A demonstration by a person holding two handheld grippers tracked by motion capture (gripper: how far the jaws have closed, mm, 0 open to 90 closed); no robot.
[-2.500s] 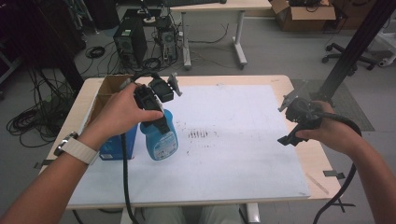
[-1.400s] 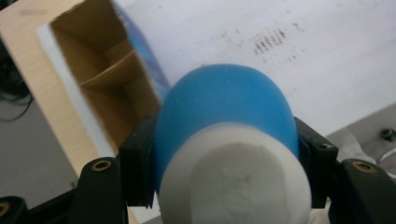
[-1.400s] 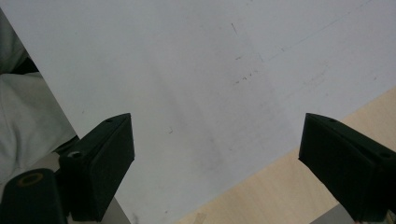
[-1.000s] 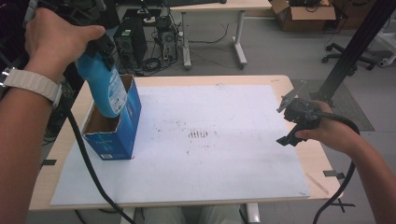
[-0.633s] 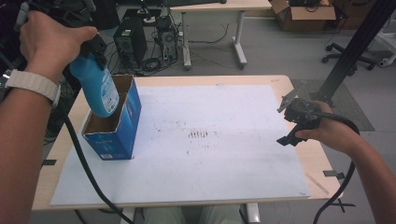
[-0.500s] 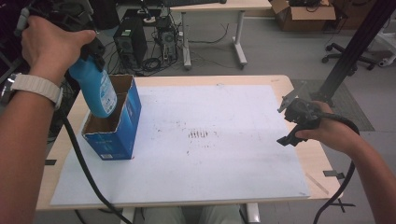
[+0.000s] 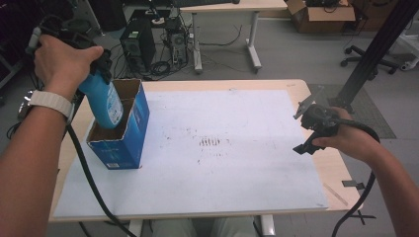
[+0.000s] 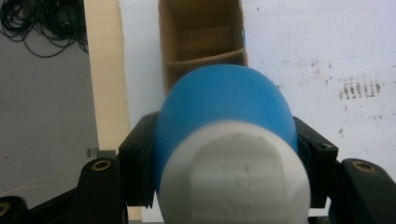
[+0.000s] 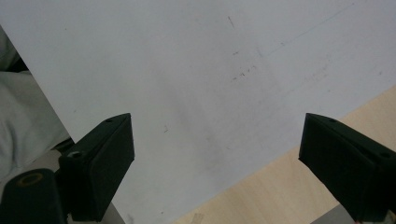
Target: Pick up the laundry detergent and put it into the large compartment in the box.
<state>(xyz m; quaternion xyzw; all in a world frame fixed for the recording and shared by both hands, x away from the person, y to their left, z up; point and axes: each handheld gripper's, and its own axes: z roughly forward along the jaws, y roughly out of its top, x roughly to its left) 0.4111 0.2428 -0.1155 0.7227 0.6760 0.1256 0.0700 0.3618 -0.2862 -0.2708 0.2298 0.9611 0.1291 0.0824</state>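
the blue bottle (image 7: 104, 101) is partly inside the blue box (image 7: 129, 133). its bottom end is down in the open top, and its top end sticks up and out. so the job looks about half done, if the job is to put the bottle in the box. what is left, i think, is to push it lower and let go.

the bottle is long from top to bottom. it leans a bit, with its top tipped toward the far left and its bottom pointing down into the box.

the left gripper (image 8: 224, 154) squeezes the bottle near its white cap (image 8: 233, 175), one jaw on each side.

the box stands on the white sheet (image 7: 222, 168) at the left side of the counter (image 7: 341, 173).

the right gripper (image 9: 215, 154) is well apart, over the right edge of the counter. its jaws are wide apart and hold nothing.
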